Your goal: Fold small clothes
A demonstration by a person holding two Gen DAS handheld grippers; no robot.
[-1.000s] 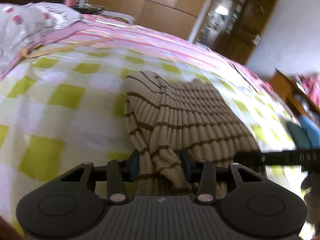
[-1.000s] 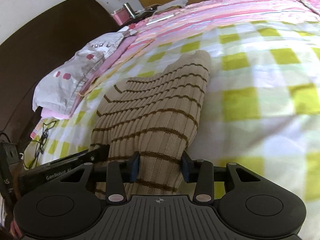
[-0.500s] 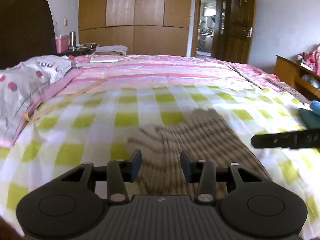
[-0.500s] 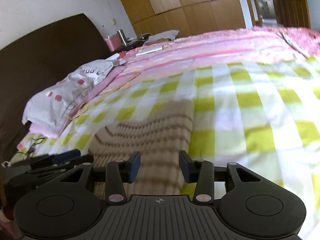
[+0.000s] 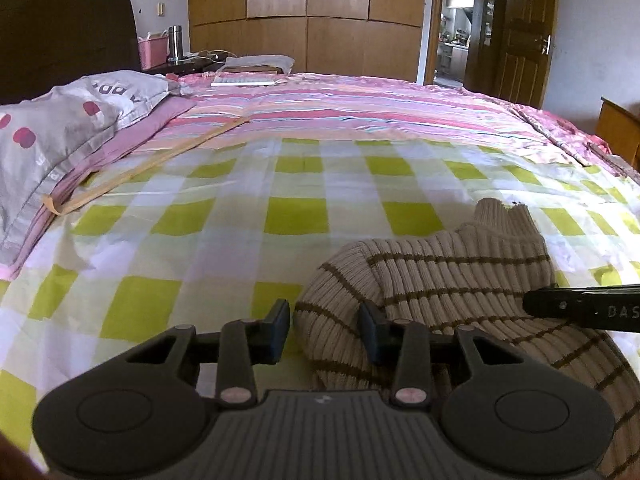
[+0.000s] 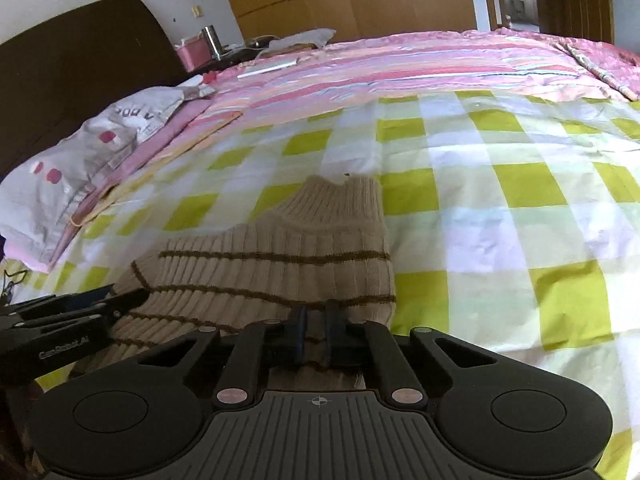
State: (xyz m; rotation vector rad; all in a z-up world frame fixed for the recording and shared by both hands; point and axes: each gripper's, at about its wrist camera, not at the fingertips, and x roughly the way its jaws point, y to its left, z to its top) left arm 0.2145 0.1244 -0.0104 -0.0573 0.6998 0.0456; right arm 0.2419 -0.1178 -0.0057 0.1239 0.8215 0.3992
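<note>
A beige ribbed sweater [image 5: 440,288] with thin brown stripes lies bunched on the green-and-white checked sheet [image 5: 200,240]. My left gripper [image 5: 324,332] is at its left edge with the jaws closing. A fold of the knit lies between them against the right finger, and a sliver of sheet shows at the left pad. My right gripper [image 6: 315,336] is shut on the near edge of the sweater [image 6: 280,268], with a strip of knit pinched between its pads. Each view shows the other gripper's black fingers at the sweater's side: the right gripper [image 5: 580,312], the left gripper [image 6: 72,320].
A grey pillow [image 5: 52,140] with pink dots lies at the left by the dark headboard. A pink striped quilt [image 5: 360,108] covers the far half of the bed. A nightstand holds a pink basket and steel flask [image 5: 174,42]. Wooden furniture [image 5: 620,128] stands at the right.
The right gripper's jaws have closed onto the sweater's near edge. Both views have pulled back and tilted up, showing more of the room. The sweater now sits right of centre in the left view.
</note>
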